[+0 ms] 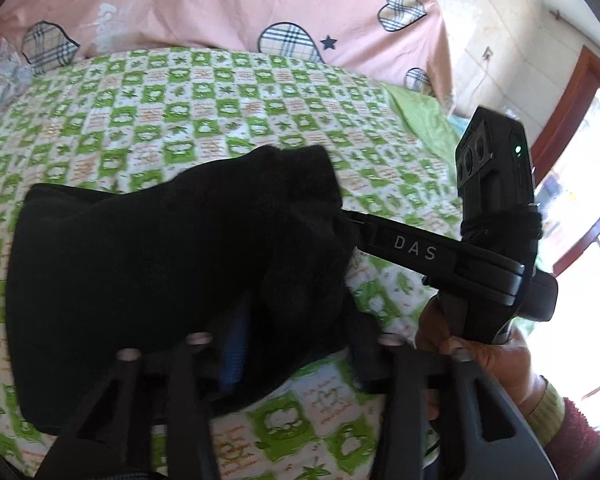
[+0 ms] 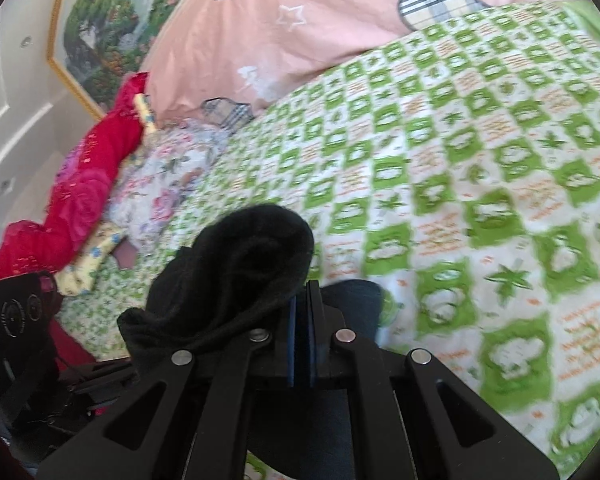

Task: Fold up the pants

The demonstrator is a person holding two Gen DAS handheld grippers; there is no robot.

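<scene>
Black pants [image 1: 148, 280] lie bunched and partly folded on a green-and-white checked bedspread [image 1: 220, 104]. My left gripper [image 1: 236, 344] is shut on a fold of the pants; its blue pads [image 1: 232, 360] are half buried in the cloth. My right gripper [image 2: 301, 308] is shut on another bunch of the black pants [image 2: 252, 264], which drapes over its left finger. In the left wrist view the right gripper's body [image 1: 416, 248] reaches in from the right, its tips hidden in the black cloth.
A pink quilt with plaid hearts [image 1: 236, 4] lies at the bed's far side. Red and floral bedding [image 2: 80, 184] is piled at the left. A framed landscape picture [image 2: 112, 28] hangs on the wall. A window [image 1: 588, 216] is at the right.
</scene>
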